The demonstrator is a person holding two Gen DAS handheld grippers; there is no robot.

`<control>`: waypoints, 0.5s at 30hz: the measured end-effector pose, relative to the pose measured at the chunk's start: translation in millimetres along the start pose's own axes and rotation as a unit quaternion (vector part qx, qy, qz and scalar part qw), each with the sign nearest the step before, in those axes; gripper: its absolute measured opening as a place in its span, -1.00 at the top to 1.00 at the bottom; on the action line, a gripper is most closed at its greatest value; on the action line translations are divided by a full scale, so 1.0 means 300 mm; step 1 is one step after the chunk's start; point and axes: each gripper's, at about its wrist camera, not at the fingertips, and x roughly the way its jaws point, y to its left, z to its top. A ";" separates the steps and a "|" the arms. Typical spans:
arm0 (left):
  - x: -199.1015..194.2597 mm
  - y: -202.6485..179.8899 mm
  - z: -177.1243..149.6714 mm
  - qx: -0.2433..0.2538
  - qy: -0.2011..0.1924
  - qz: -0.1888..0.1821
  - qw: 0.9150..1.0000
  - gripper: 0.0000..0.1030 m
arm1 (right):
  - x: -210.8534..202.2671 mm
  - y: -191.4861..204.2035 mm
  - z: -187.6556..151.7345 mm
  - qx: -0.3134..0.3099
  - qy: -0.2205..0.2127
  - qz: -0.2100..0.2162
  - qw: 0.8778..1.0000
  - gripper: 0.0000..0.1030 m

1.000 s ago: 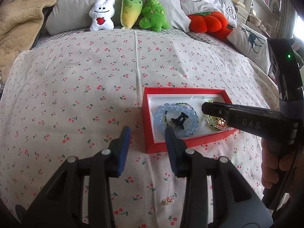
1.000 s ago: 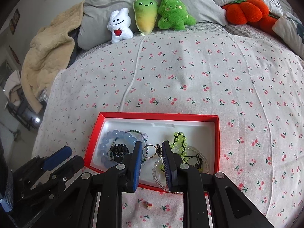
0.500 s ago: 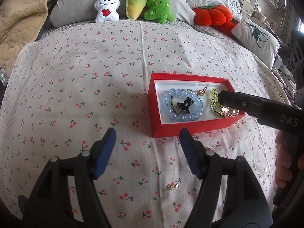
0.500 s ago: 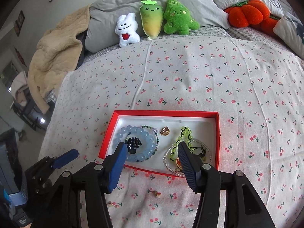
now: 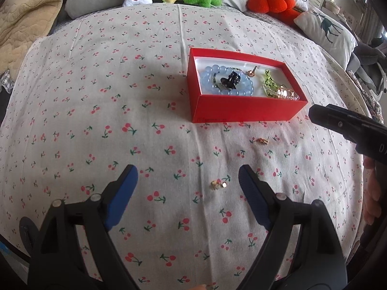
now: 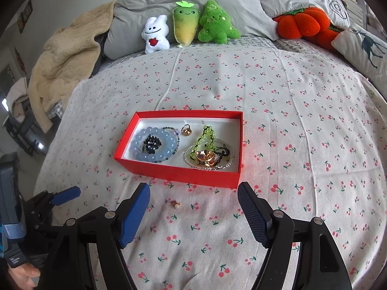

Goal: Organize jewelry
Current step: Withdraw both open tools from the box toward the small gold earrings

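A red box (image 5: 241, 113) (image 6: 174, 170) with a white lining sits on the cherry-print bedspread. It holds a blue bead bracelet (image 6: 154, 145), a black clip (image 6: 152, 143), a gold ring (image 6: 186, 130), green beads (image 6: 205, 137) and a gold piece (image 6: 205, 157). Small gold earrings lie on the cloth in front of the box: one (image 5: 219, 184) between my left fingers, another (image 5: 262, 141) nearer the box, and one (image 6: 176, 204) in the right wrist view. My left gripper (image 5: 187, 188) is open and empty. My right gripper (image 6: 193, 207) is open and empty, in front of the box.
Plush toys (image 6: 188, 29) and grey pillows (image 6: 217, 2) line the far edge of the bed. An orange pumpkin cushion (image 6: 302, 24) and a deer pillow (image 5: 324, 29) lie at the far right. A beige blanket (image 6: 65, 58) is heaped at the left.
Both grippers have drawn back from the box and opened wide. The right gripper let go of the gold ring, which now lies in the box.
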 end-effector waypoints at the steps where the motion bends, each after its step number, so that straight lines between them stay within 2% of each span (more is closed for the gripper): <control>1: 0.000 -0.001 -0.012 0.003 0.002 0.002 1.000 -0.66 | -0.003 -0.003 -0.012 0.001 0.002 -0.001 1.000 -0.49; 10: 0.002 -0.013 -0.109 0.038 0.007 0.024 0.999 -0.66 | 0.028 -0.028 -0.123 0.015 0.038 -0.015 0.999 -0.51; 15: 0.016 -0.011 -0.160 0.042 0.014 0.019 0.999 -0.66 | 0.055 -0.041 -0.191 0.010 0.056 -0.030 0.998 -0.51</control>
